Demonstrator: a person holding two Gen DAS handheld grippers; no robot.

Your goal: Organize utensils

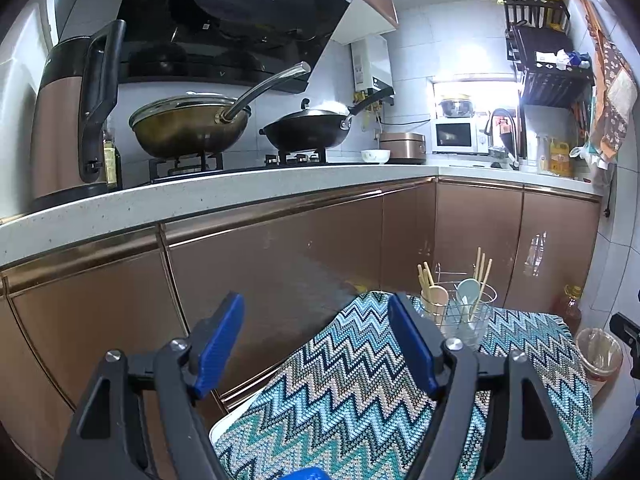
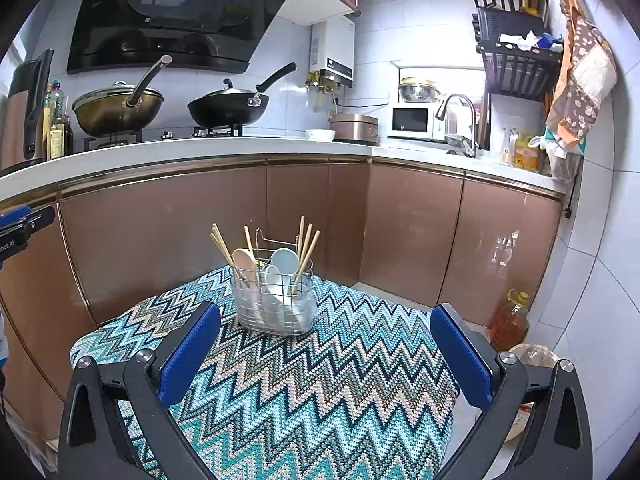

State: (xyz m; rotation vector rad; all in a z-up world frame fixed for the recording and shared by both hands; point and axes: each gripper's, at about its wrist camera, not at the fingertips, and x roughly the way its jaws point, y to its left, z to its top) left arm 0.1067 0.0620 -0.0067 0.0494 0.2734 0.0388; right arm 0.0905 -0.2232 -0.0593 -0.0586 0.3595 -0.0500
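Now both your hand-held grippers are off the work: the left hand-held gripper (image 1: 316, 344) stands open and empty, and the right hand-held gripper (image 2: 326, 354) gapes wide with nothing between its pads. The caddy (image 2: 276, 300) sits at the far side of the desk (image 2: 320, 400), with chopsticks (image 2: 306, 240) and spoons (image 2: 285, 260) upright inside. No loose utensils show, so sorting looks finished; next, check that nothing lies out of view.

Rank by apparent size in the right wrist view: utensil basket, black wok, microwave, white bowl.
1. utensil basket, largest, though it sits nearest the camera, which inflates it
2. black wok
3. microwave, looks close to the wok, so that order is unsure
4. white bowl, clearly smallest
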